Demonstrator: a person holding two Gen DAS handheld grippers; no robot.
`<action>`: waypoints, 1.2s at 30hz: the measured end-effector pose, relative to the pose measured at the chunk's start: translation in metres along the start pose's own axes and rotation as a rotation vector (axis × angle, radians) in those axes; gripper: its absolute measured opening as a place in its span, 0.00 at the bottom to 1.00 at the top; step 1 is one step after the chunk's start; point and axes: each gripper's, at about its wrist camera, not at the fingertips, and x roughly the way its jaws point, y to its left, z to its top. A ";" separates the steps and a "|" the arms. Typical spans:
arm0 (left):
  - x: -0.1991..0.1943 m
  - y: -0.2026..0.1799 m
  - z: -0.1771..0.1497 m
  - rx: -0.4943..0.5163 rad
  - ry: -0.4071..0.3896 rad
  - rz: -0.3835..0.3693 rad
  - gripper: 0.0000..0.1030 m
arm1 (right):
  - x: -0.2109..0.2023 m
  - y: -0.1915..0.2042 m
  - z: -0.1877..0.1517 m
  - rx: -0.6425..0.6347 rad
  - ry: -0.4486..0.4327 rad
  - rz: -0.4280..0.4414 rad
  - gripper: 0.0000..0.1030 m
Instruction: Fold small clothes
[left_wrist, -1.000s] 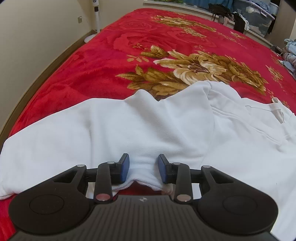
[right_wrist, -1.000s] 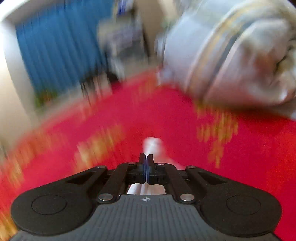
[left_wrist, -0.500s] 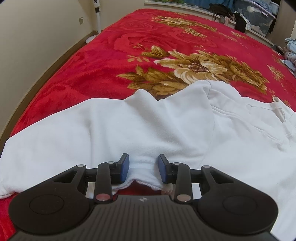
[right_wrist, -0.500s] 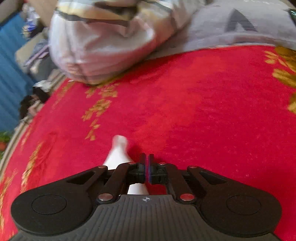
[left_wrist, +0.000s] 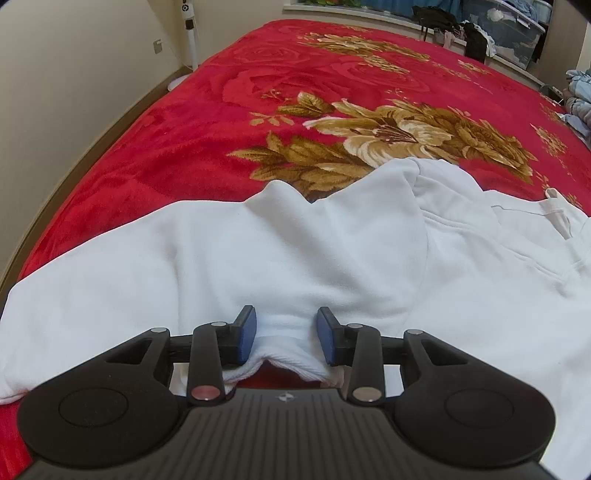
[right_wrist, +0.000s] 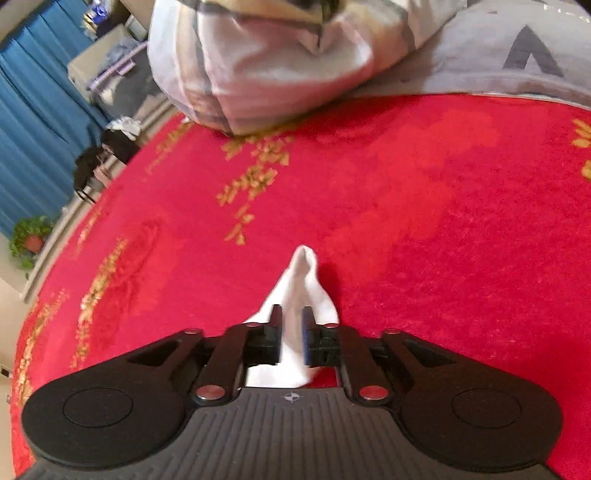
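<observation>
A white sweatshirt (left_wrist: 295, 258) lies spread on the red flowered blanket (left_wrist: 258, 92). In the left wrist view my left gripper (left_wrist: 286, 332) is open, its blue pads on either side of a bunched fold at the garment's near edge. In the right wrist view my right gripper (right_wrist: 291, 334) is partly open around a pointed strip of the white garment (right_wrist: 301, 280), which lies on the blanket (right_wrist: 406, 221) and runs out ahead of the fingers. The pads stand apart from the cloth.
A rolled striped quilt (right_wrist: 266, 55) and a grey pillow (right_wrist: 498, 48) lie at the far side of the bed. Blue curtains (right_wrist: 33, 110) and a potted plant (right_wrist: 31, 236) are beyond the bed's edge. A wall (left_wrist: 74, 74) runs along the left side.
My right gripper was shut on the white strip while swinging around; now it has opened and the strip rests on the blanket. My left gripper has not moved.
</observation>
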 end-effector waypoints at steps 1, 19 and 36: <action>0.000 0.000 0.000 0.002 -0.001 0.000 0.40 | -0.001 -0.004 -0.001 0.003 0.001 0.004 0.31; 0.000 0.000 -0.001 0.011 -0.011 0.000 0.40 | 0.012 0.043 0.073 0.037 -0.241 0.111 0.04; 0.000 -0.001 -0.001 0.014 -0.018 -0.003 0.41 | 0.049 0.010 -0.013 0.073 -0.033 0.004 0.16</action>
